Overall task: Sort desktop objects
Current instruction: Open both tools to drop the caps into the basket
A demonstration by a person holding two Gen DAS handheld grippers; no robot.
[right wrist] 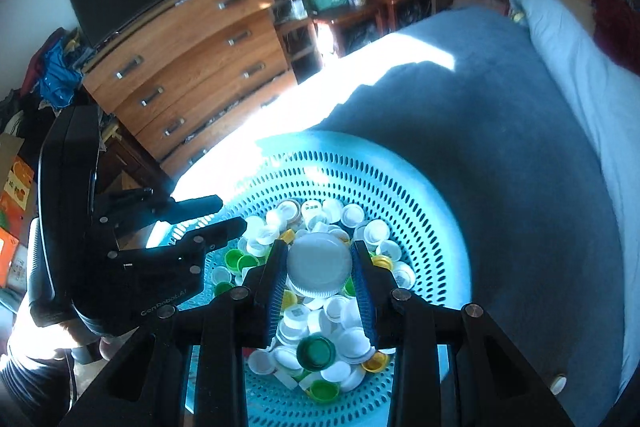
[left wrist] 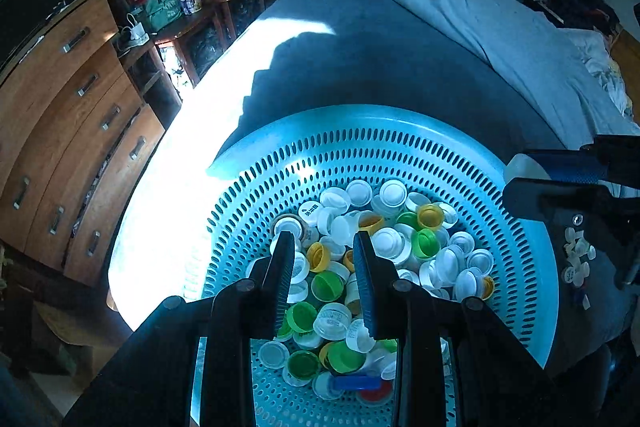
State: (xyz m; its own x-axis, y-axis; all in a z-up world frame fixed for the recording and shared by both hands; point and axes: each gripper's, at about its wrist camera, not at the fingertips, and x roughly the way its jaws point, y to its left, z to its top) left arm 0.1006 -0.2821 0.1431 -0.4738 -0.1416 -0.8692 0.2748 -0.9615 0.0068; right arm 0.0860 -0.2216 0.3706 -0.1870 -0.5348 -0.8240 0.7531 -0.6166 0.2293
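**Mia:** What is the right gripper (right wrist: 320,259) holding?

**Ben:** A big white cap (right wrist: 319,269). Both fingers squeeze it from the sides, up above the basket (right wrist: 448,227).

**Mia:** And the left gripper (left wrist: 326,241)?

**Ben:** Its fingers are pulled in as far as they go, and nothing is between them. It hangs over the near part of the pile of caps (left wrist: 380,259).

**Mia:** Where is the pile?

**Ben:** Inside the round blue basket with lots of holes. The caps are white, green and yellow. The basket sits on the bed (left wrist: 360,67), on a dark blue blanket.

**Mia:** What is on the left?

**Ben:** A brown dresser (right wrist: 192,67) with drawers, beside the bed. A few white caps (left wrist: 576,259) lie on the bed, right of the basket.
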